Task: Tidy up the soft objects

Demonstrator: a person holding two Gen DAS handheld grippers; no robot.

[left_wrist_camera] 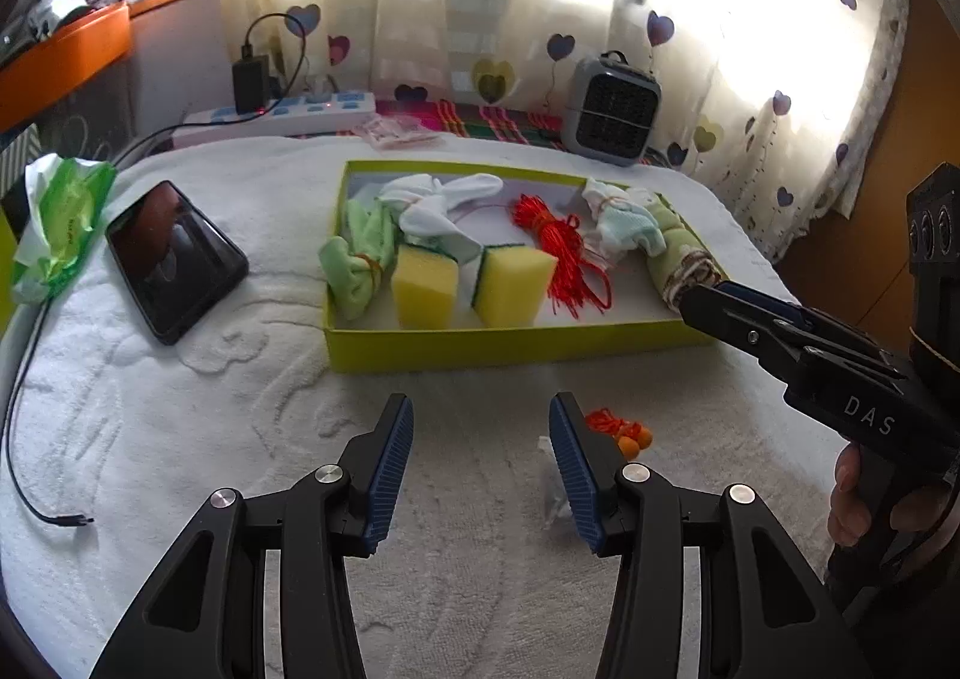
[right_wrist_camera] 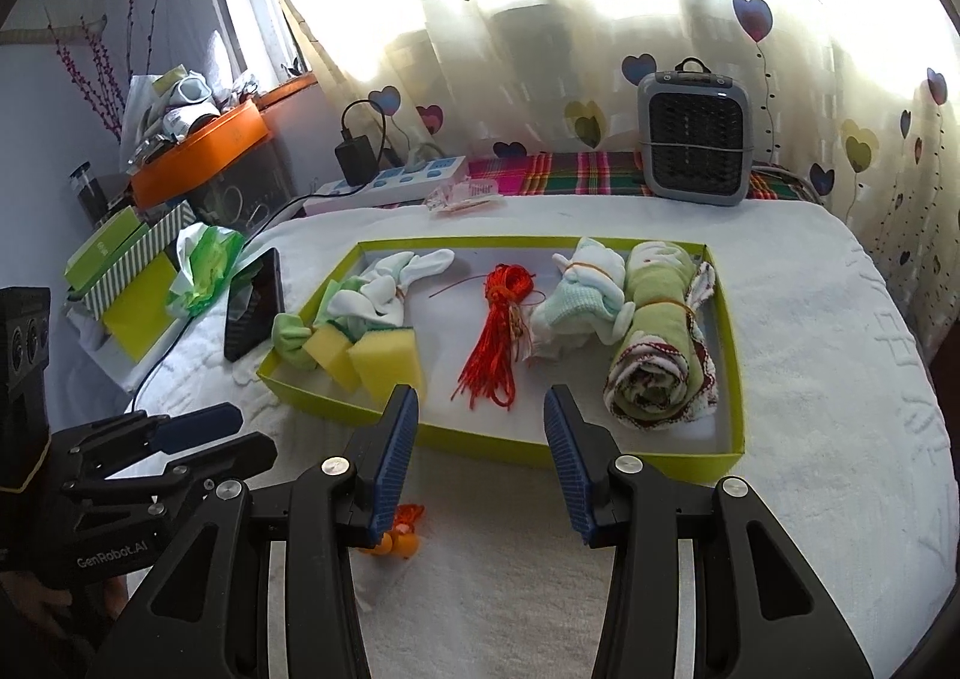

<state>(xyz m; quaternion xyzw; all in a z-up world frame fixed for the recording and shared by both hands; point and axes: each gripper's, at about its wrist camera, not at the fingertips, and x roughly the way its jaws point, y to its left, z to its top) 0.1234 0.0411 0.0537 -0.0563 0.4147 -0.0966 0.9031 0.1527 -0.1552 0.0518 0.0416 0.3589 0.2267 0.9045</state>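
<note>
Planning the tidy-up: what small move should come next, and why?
Probably lower the left gripper onto the orange corded earplugs lying outside the green box; its jaws are open and empty, and every other soft item already sits in the box.

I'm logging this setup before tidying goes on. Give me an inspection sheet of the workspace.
Surface: white towel spread over the top.
Job's things: green box holds two sponges, sock bundles, red cord, rolled cloth; orange earplugs lie outside on the towel.
Clutter: phone, tissue pack, small fan.
Grippers: left gripper and right gripper open, empty.
Cables: black cable, power strip.
Surroundings: heart-print curtain, orange shelf.
</note>
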